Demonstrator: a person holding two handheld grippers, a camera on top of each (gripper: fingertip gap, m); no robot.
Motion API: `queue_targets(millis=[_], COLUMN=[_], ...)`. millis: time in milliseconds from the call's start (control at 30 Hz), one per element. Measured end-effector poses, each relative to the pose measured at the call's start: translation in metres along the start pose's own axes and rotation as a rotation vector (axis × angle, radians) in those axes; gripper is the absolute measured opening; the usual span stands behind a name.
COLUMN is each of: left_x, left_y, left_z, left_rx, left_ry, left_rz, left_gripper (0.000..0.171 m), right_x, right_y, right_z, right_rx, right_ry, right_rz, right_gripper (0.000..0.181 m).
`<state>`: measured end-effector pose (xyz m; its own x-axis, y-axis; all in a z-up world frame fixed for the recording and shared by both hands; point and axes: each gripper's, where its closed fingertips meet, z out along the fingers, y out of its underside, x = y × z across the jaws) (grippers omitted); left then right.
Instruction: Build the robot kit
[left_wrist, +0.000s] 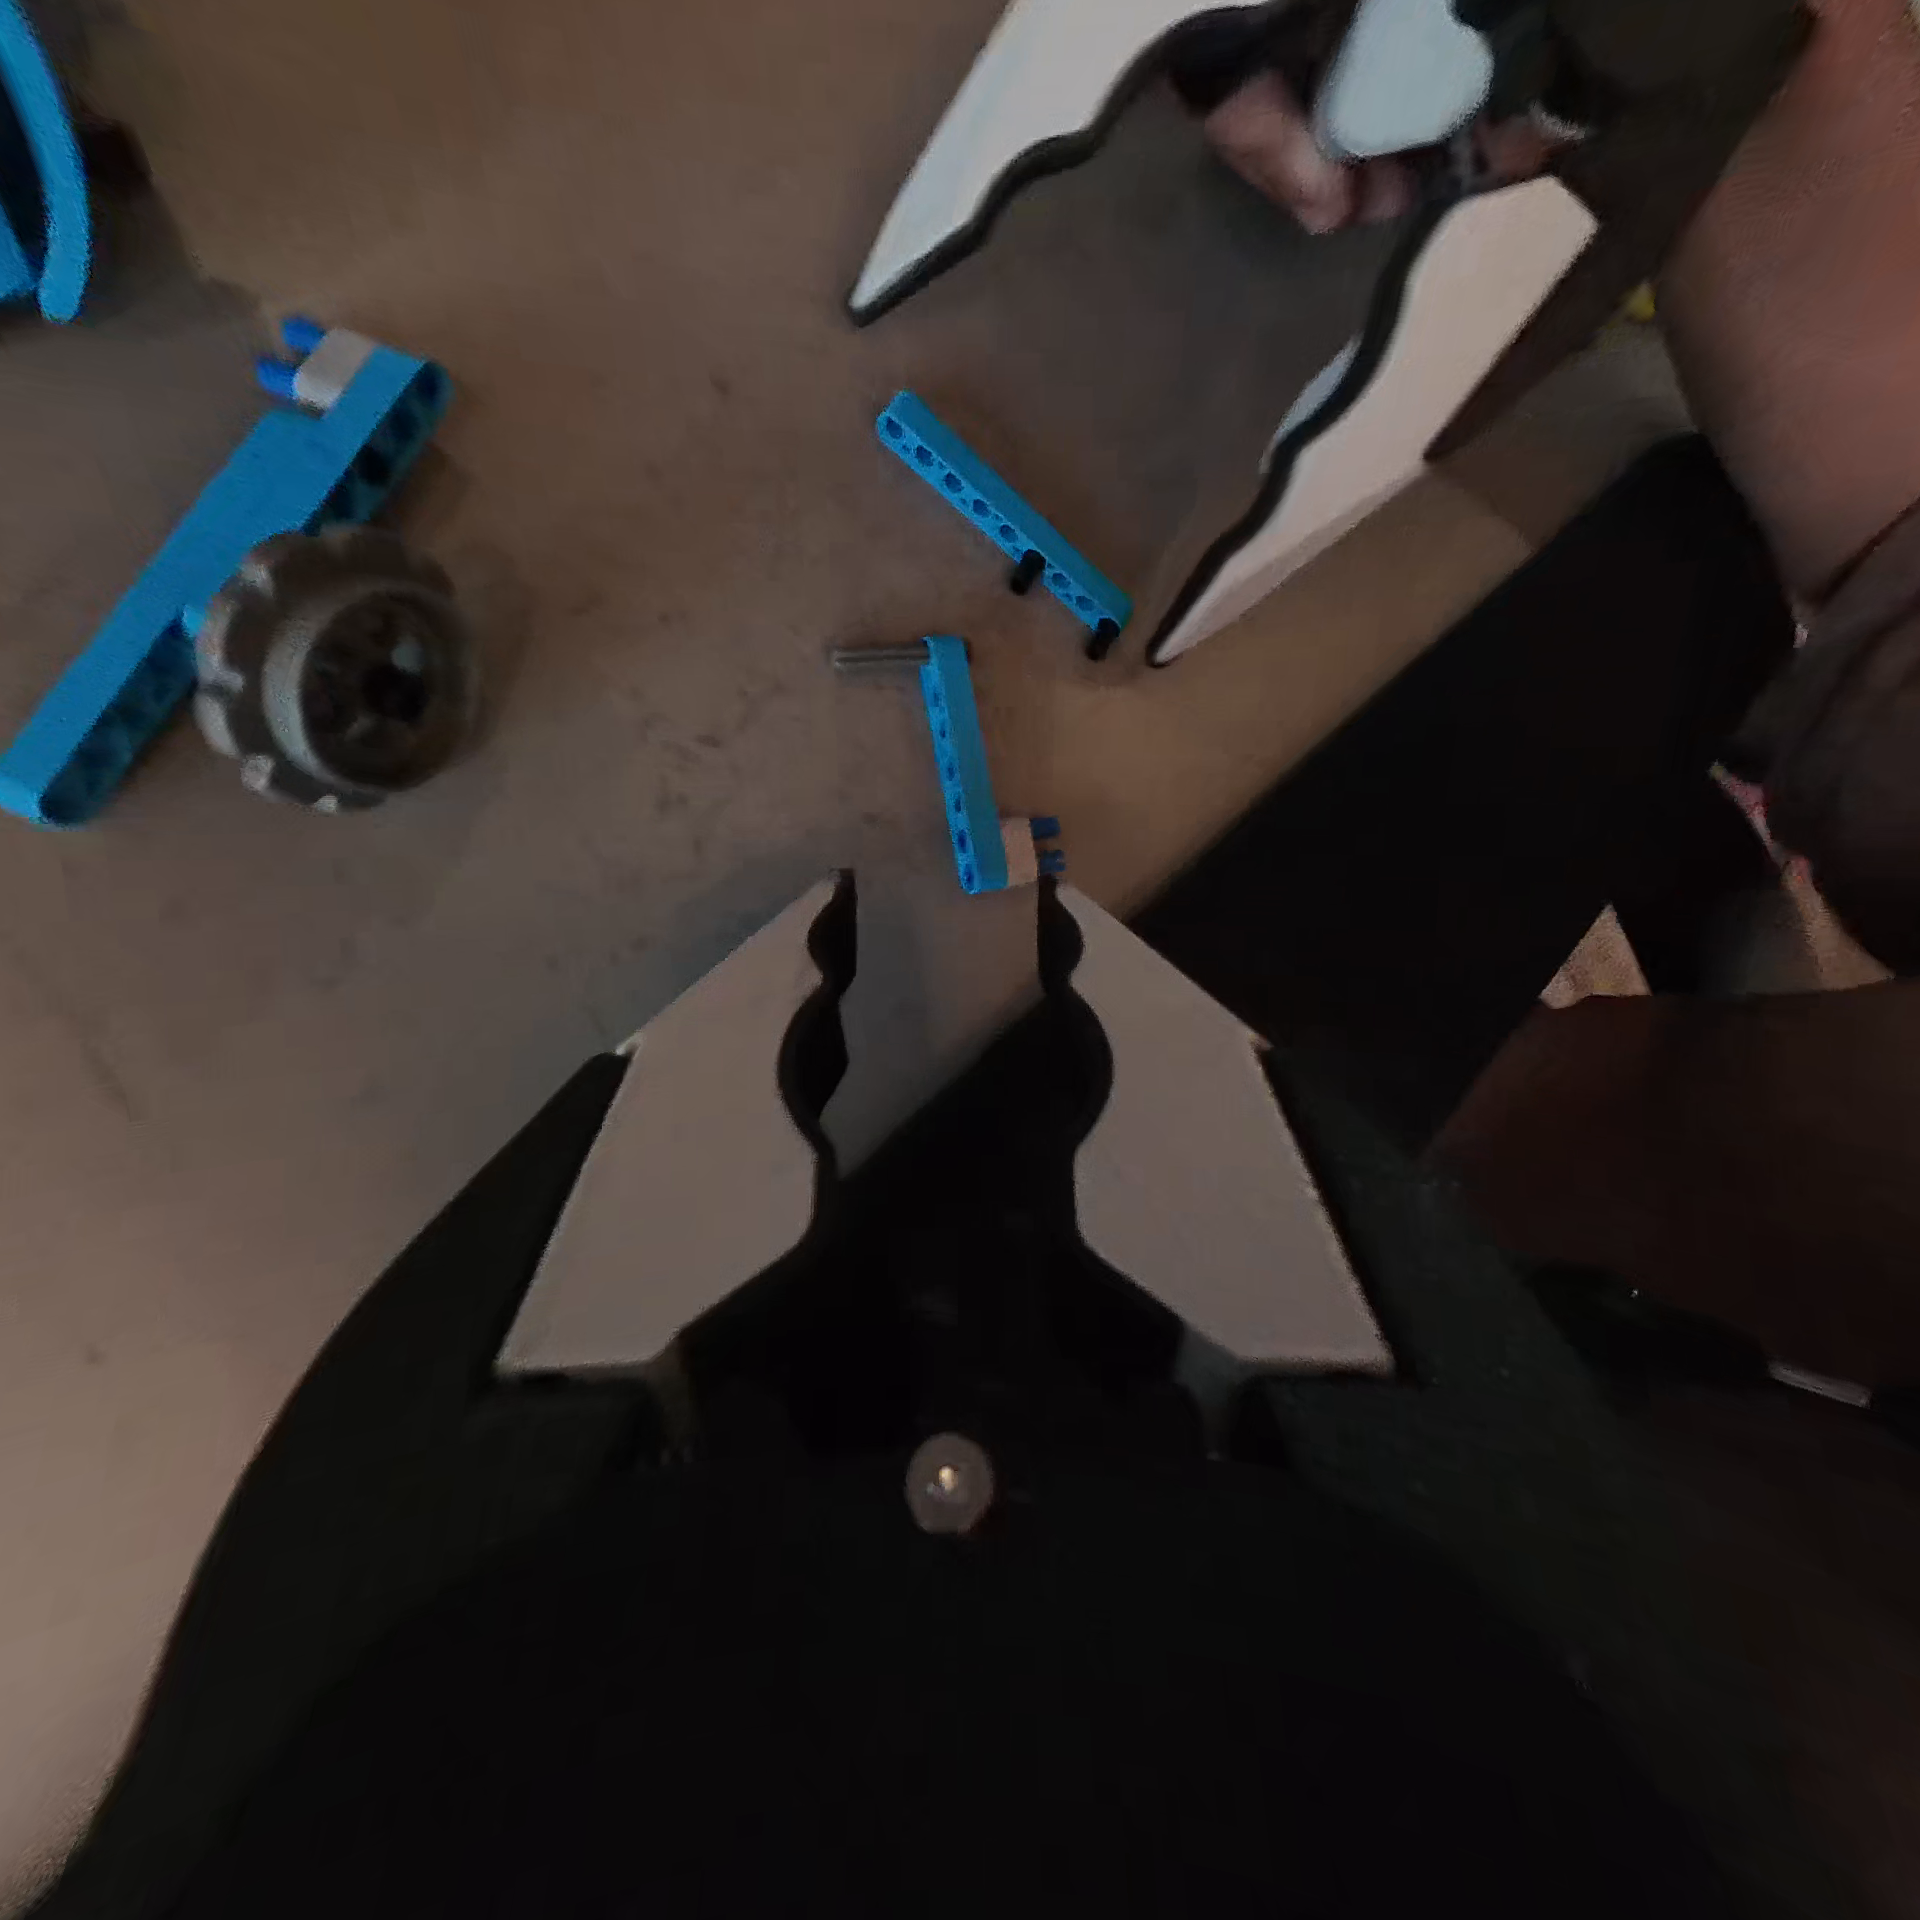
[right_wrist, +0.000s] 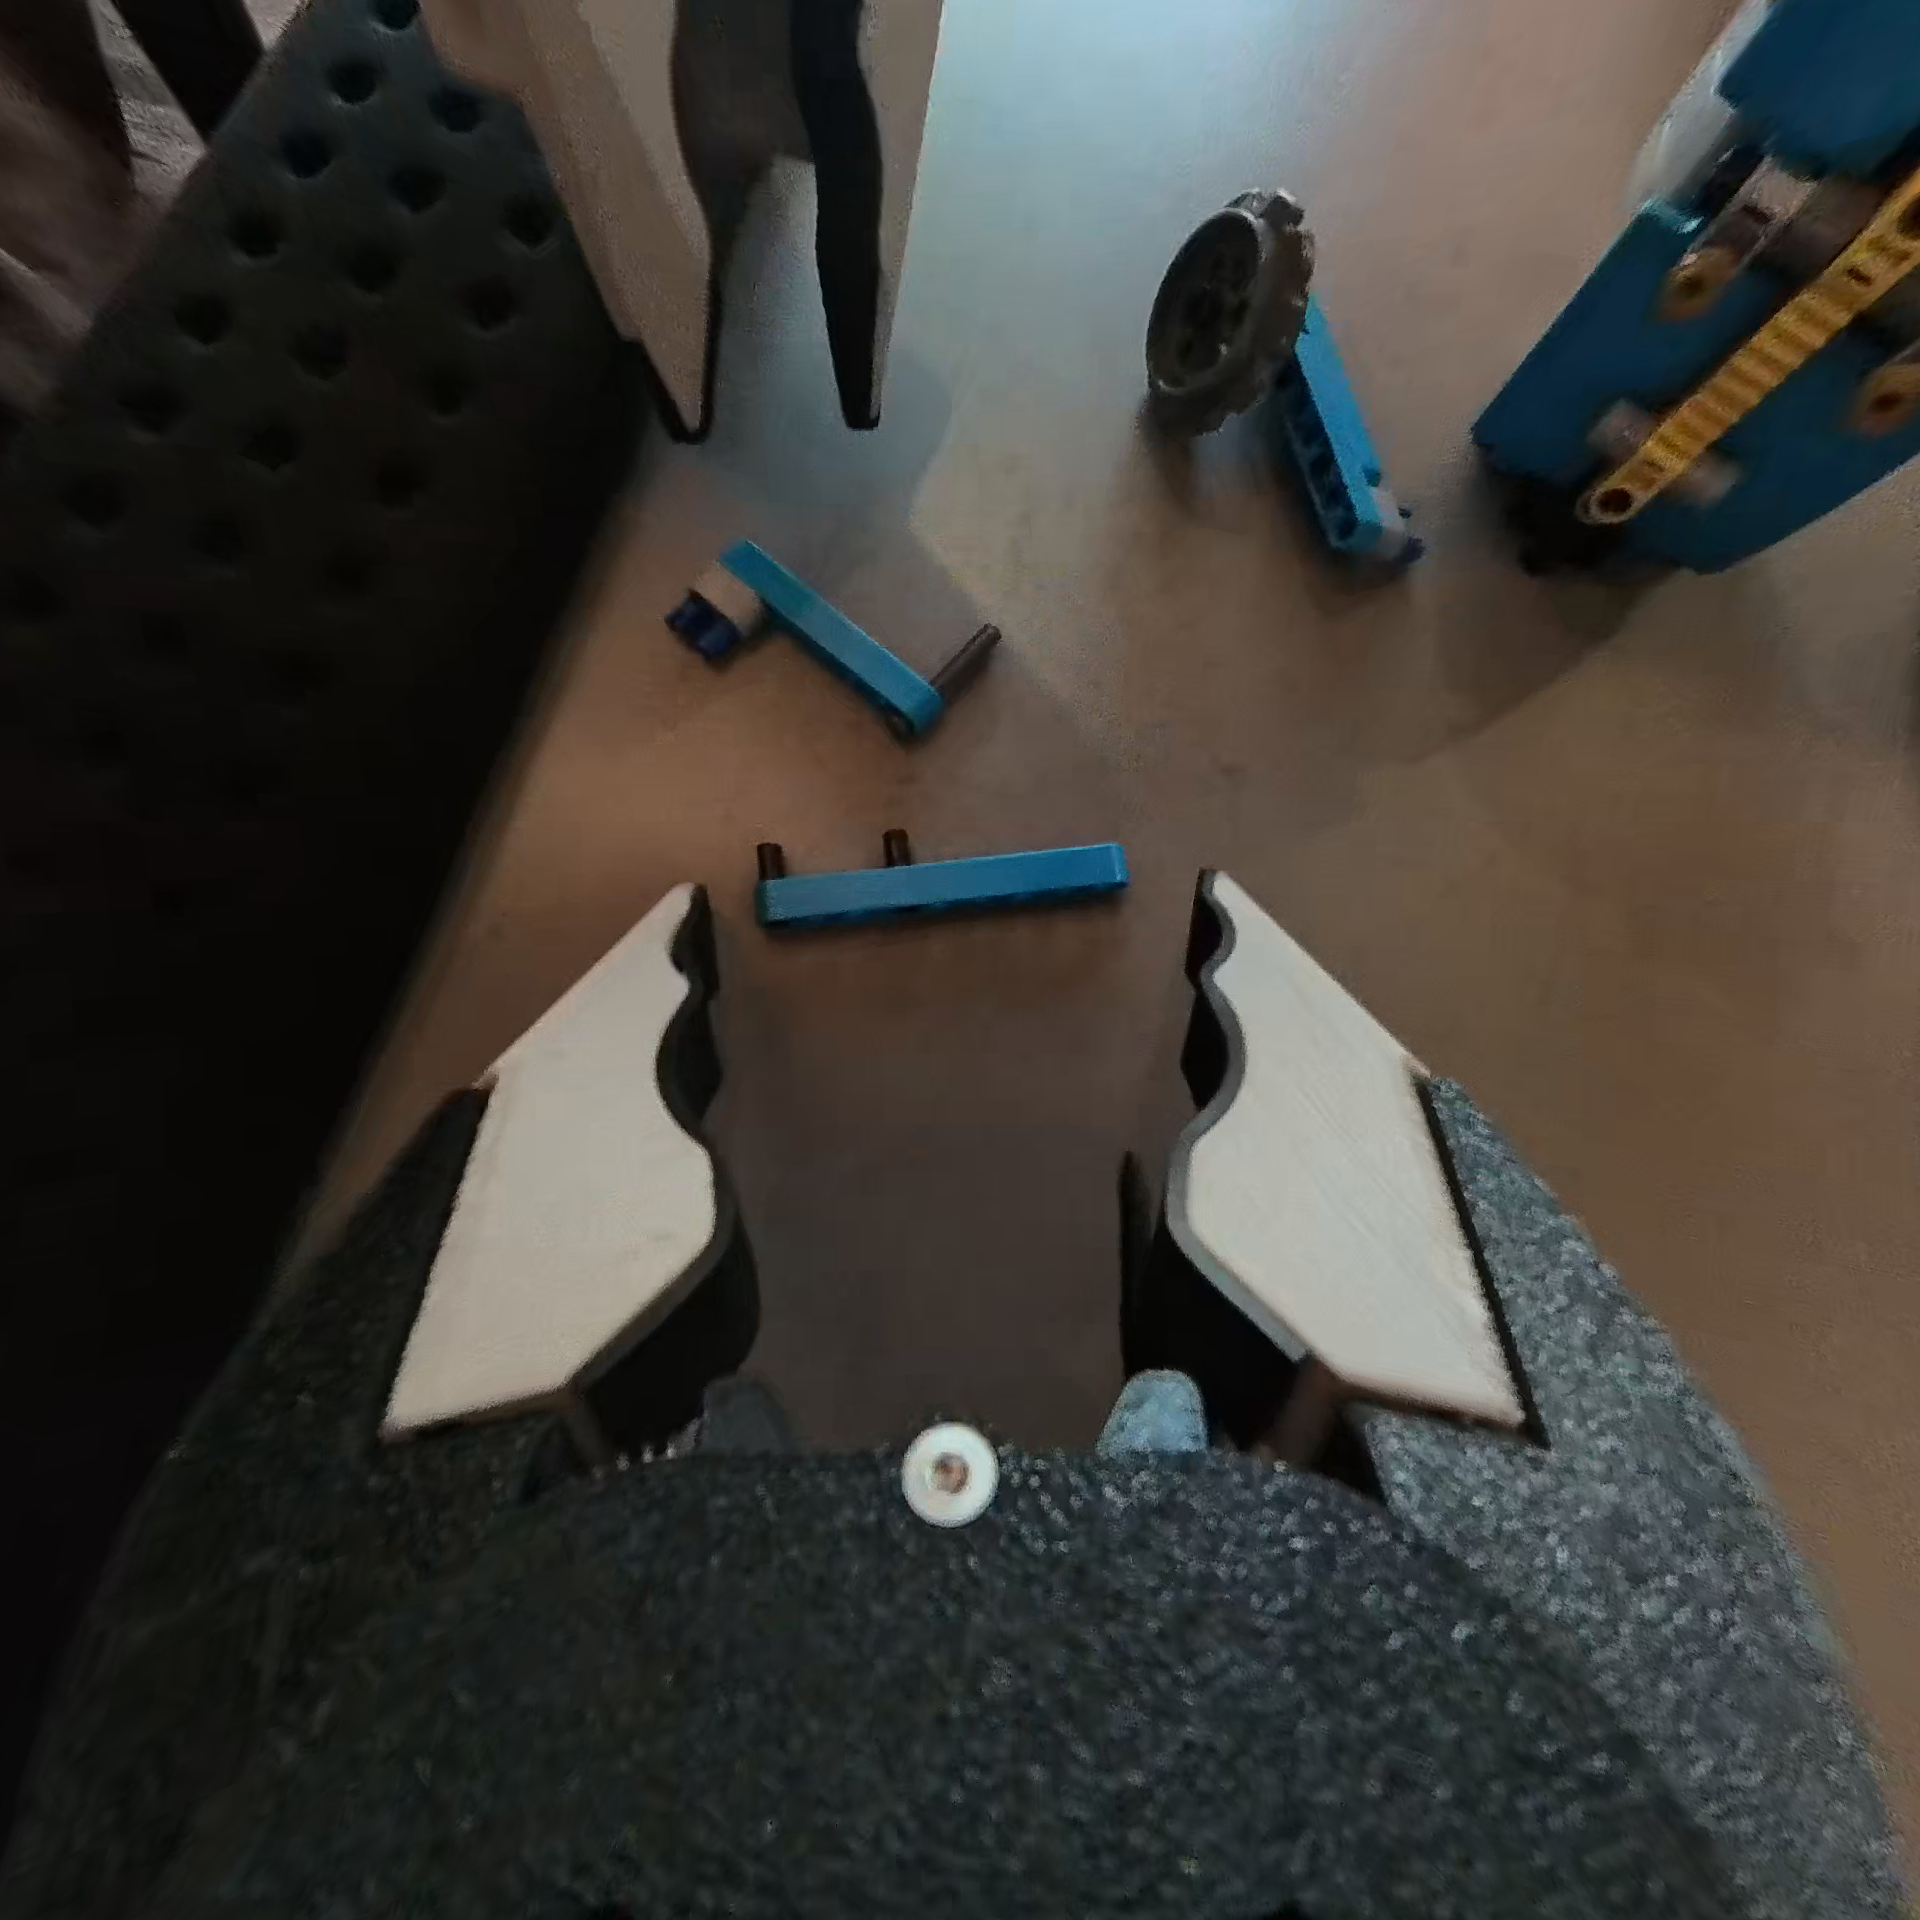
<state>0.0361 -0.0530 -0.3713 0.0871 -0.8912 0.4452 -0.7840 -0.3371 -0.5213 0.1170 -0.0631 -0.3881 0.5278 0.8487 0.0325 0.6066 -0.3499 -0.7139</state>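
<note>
Left wrist view: left gripper (left_wrist: 945, 881) a little open, empty, tips just beside near end of blue beam with grey pin (left_wrist: 961, 764). Best to line up square, slow.

Right wrist view: right gripper (right_wrist: 951, 894) wide open, empty, blue beam with black pegs (right_wrist: 940, 883) just past tips. Wheel piece (right_wrist: 1231, 301) far right.

We see a brown worktop (right_wrist: 1455, 935) with blue building pieces spread over it. A perforated blue beam with two black pins (right_wrist: 940, 884) lies flat near a shorter blue beam with a grey axle (right_wrist: 831, 639), the two apart. Farther off, a grey toothed wheel on a blue beam (right_wrist: 1231, 307) sits near a larger blue assembly with a yellow rack (right_wrist: 1725, 343), and a black perforated foam block (right_wrist: 260, 468) borders the worktop's edge.
</note>
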Motion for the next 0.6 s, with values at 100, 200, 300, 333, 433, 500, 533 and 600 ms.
queue_targets(millis=[100,200,300,333,433,500,533,600], left_x=[0.004,0.005,0.0,-0.001,0.0,0.004,0.007,0.012], left_y=[-0.001,-0.003,-0.007,-0.008,-0.012,-0.015,-0.015,-0.017], left_z=[0.01,0.021,0.024,0.025,0.028,0.032,0.035,0.038], left_rx=[-0.014,-0.011,0.003,0.005,0.021,0.031,0.032,0.037], left_ry=[0.014,0.056,0.075,0.076,0.097,0.114,0.125,0.13], left_rz=[0.05,0.005,-0.048,-0.061,-0.152,-0.206,-0.225,-0.234], left_gripper=[0.029,0.024,0.01,0.009,0.007,0.004,0.004,0.004], right_x=[-0.001,-0.006,-0.007,-0.007,-0.001,-0.003,-0.003,-0.002], right_y=[0.001,0.002,0.001,0.001,0.0,-0.004,-0.003,-0.002], right_z=[0.005,0.005,0.005,0.004,0.004,0.006,0.008,0.008], right_rx=[0.004,0.013,0.02,0.013,-0.012,-0.011,-0.03,-0.052], right_ry=[-0.043,-0.068,-0.046,-0.031,0.048,0.074,0.092,0.136], right_rz=[-0.006,0.007,0.021,0.025,0.091,0.155,0.181,0.219], right_gripper=[0.083,0.074,0.073,0.073,0.073,0.073,0.073,0.073])
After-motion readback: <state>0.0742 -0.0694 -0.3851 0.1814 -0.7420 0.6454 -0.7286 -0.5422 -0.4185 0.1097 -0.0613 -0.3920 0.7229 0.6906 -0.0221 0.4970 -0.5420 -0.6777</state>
